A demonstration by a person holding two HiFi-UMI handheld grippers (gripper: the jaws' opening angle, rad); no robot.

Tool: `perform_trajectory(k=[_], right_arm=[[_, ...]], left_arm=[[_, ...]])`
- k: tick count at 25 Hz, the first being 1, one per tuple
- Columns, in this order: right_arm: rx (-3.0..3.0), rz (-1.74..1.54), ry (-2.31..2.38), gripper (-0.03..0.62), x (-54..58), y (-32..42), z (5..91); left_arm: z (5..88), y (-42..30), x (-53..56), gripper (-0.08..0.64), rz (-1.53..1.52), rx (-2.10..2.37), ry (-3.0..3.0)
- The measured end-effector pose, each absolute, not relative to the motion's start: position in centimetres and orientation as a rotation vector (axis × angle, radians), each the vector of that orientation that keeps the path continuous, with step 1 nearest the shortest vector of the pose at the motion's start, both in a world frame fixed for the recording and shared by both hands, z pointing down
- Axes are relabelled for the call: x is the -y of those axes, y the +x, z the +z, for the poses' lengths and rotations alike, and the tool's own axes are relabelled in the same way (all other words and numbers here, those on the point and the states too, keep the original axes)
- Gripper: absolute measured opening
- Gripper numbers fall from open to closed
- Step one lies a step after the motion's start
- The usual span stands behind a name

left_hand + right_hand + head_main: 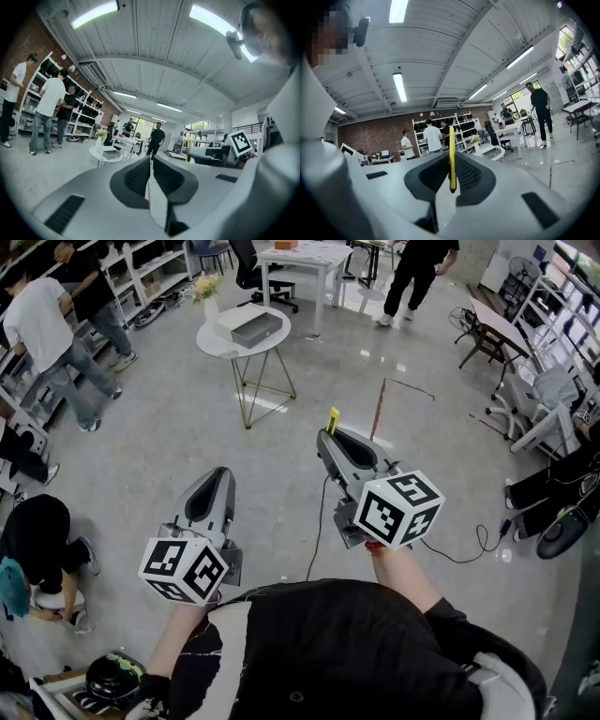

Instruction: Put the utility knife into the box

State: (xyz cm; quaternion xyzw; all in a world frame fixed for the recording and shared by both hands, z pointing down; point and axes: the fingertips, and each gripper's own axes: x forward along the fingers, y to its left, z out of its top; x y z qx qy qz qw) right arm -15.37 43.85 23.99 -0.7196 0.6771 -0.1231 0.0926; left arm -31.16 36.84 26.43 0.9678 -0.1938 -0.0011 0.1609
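text/brands: none legible; the only print is the black-and-white square patterns on the left marker cube and the right marker cube
right gripper: jaws clamped on the thin yellow utility knife
knife pose: gripped edge-on between the ribbed dark pads, upright; top end sticks out past the jaw tips, lower end sits inside the jaw throat
knife in head view: only a short yellow stub shows above the right jaw tips
left gripper: jaws almost together, narrow slit only, nothing in it; grey floor visible through the slit
box: white shallow rectangular box with grey inside, well ahead of both pairs of jaws, nothing touching it
box support: small round white table on thin wire legs, far beyond the jaw tips
next to box: white vase of pale flowers on the same table top
knife vs box: well apart, knife held in the air over the grey floor
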Motion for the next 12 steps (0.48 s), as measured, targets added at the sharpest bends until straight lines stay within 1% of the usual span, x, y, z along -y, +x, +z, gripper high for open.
perform_trajectory(k=[12], right_arm=[[-1.967,-0.346,-2.068,0.046,-44.6,-15.8,23.0]], left_arm=[[26.2,-31.5,-37.2,0.032,-0.015,0.547,2.762]])
